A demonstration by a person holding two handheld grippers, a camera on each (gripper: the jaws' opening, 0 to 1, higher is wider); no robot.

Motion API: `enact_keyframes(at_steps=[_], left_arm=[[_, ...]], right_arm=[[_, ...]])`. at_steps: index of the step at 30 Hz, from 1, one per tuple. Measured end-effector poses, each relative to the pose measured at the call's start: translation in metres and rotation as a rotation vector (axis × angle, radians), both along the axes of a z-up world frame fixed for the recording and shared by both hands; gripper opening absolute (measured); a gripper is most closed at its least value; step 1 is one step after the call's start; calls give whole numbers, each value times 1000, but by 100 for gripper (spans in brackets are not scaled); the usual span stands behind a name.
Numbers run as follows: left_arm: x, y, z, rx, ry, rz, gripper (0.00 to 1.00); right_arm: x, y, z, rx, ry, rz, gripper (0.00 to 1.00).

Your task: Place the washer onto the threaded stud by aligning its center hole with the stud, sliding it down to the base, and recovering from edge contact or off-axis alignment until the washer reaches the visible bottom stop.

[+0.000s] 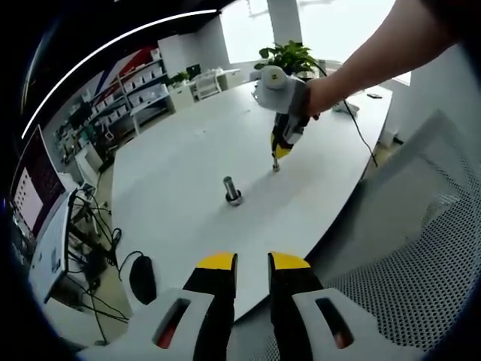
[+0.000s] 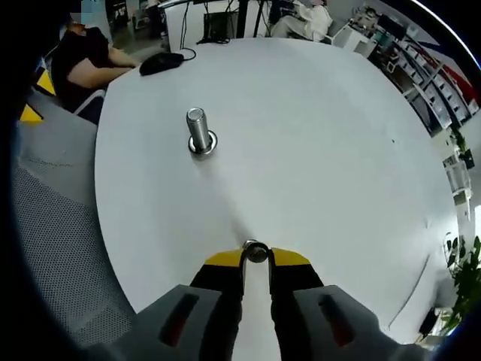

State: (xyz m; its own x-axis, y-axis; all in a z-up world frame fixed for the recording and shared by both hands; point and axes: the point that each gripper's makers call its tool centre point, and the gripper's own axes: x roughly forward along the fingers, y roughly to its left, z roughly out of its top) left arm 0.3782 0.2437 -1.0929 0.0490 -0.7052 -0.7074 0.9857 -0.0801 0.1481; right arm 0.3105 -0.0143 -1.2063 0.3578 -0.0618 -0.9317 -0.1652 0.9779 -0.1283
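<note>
Bright window glare, fisheye-warped edges

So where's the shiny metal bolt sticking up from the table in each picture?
Left gripper view: the threaded stud stands near the middle of the white table, between this view's own tool below and the right tool beyond it.
Right gripper view: the stud stands upper left of centre, beyond the right tool and the washer at its tips.
Shared landmark: the black mouse at the table edge.
</note>
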Motion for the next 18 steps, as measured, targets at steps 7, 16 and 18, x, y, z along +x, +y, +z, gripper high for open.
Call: enact_keyframes(at_steps=[7, 16, 18], left_arm=[[0, 1, 0, 7, 1, 6, 14], [-2, 2, -2, 19, 4, 0, 14], [-2, 2, -2, 21, 5, -2, 14]], right_arm=[[0, 5, -11, 20, 24, 1, 15], [0, 1, -20, 39, 24, -2, 17], [-1, 2, -18, 55, 14, -20, 17]])
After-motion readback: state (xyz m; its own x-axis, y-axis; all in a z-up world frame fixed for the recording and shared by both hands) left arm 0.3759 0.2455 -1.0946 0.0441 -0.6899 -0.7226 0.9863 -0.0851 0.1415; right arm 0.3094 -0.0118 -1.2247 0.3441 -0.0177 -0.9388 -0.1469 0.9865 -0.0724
